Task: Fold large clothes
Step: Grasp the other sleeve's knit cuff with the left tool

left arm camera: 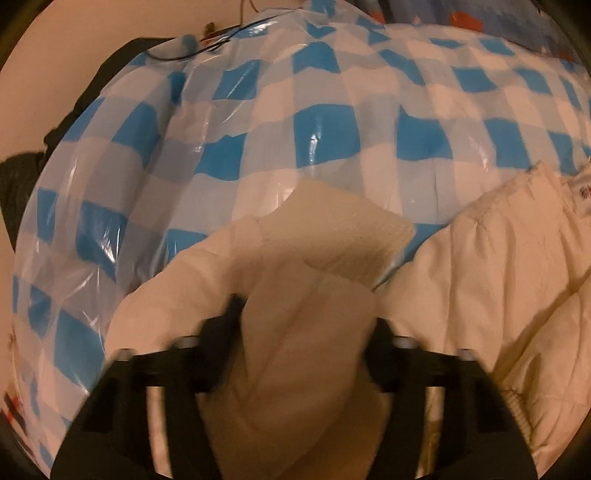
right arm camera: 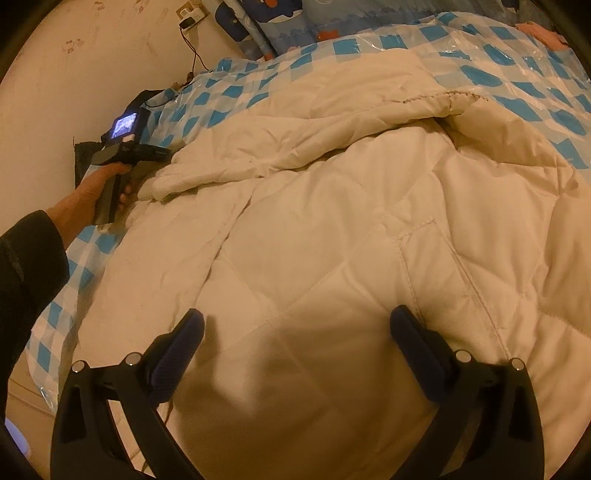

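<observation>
A large cream quilted jacket [right arm camera: 332, 229] lies spread on a blue-and-white checked plastic sheet [right arm camera: 517, 99]. In the left wrist view my left gripper [left arm camera: 306, 325] is shut on the jacket's sleeve [left arm camera: 295, 295]. The sleeve bunches between the black fingers, and its ribbed cuff [left arm camera: 340, 229] sticks out past the tips. The right wrist view shows a hand [right arm camera: 92, 184] holding that left gripper [right arm camera: 147, 162] at the jacket's left edge, with the tips hidden in the cloth. My right gripper [right arm camera: 301, 347] hangs open just over the jacket's near panel, with nothing between its blue pads [right arm camera: 417, 350].
A cream wall [right arm camera: 92, 66] runs along the left, with a socket and charger cable [right arm camera: 188, 26]. Dark cloth [left arm camera: 22, 184] sits between wall and sheet. Patterned blue pillows [right arm camera: 280, 26] lie at the far end. A dark sleeve [right arm camera: 26, 266] enters at the left.
</observation>
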`<state>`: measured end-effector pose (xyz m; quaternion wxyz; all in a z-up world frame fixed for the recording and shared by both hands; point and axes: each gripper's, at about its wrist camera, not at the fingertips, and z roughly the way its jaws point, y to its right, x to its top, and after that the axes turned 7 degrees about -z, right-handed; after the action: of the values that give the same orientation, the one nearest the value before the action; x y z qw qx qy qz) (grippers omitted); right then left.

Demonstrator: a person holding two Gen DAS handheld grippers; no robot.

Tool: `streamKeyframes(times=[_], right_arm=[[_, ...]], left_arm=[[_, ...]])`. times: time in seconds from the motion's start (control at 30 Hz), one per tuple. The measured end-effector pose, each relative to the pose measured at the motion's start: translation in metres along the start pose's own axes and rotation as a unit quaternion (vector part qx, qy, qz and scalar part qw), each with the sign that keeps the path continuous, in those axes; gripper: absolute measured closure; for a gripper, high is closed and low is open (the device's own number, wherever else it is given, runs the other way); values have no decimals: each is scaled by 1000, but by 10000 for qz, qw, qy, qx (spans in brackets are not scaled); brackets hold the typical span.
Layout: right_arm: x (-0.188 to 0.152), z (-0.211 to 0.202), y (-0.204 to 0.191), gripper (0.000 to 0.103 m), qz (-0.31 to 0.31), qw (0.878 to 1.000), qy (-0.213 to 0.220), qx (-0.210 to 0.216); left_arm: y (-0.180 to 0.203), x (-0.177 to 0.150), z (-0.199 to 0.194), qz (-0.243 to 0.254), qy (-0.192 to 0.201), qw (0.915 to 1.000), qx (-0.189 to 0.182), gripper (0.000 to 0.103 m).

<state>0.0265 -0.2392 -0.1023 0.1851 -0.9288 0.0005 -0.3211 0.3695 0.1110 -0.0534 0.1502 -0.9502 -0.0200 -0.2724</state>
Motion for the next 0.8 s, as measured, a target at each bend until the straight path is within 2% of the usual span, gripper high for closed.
streamKeyframes(times=[0.03,0.1,0.2,0.33,0.47,0.63,0.8], right_arm=[[0,0,1,5,-2,10000,-1,-3],[0,0,1,5,11,10000,-1,-2],[1,0,1,5,25,10000,-6,-10],[2,0,1,5,76,10000,-15,-9],[4,-2,4,5,200,9998,-23,57],[7,-5,8,5,402,9990,-67,171],[12,-18,22,6,1016,9927,32,646]], left_arm=[[-6,1,-3,-152,-21,9998,-83,79],[-14,2,-10,-332,-30,9992,-227,86],[-27,2,-30,-674,56,9957,-628,88],[-28,1,-78,-805,386,9899,-1102,89],[-23,1,-141,-888,766,9774,-1758,89],[-2,-2,-221,-675,1198,9620,-2360,89],[36,-1,-275,-417,1336,9504,-2778,89]])
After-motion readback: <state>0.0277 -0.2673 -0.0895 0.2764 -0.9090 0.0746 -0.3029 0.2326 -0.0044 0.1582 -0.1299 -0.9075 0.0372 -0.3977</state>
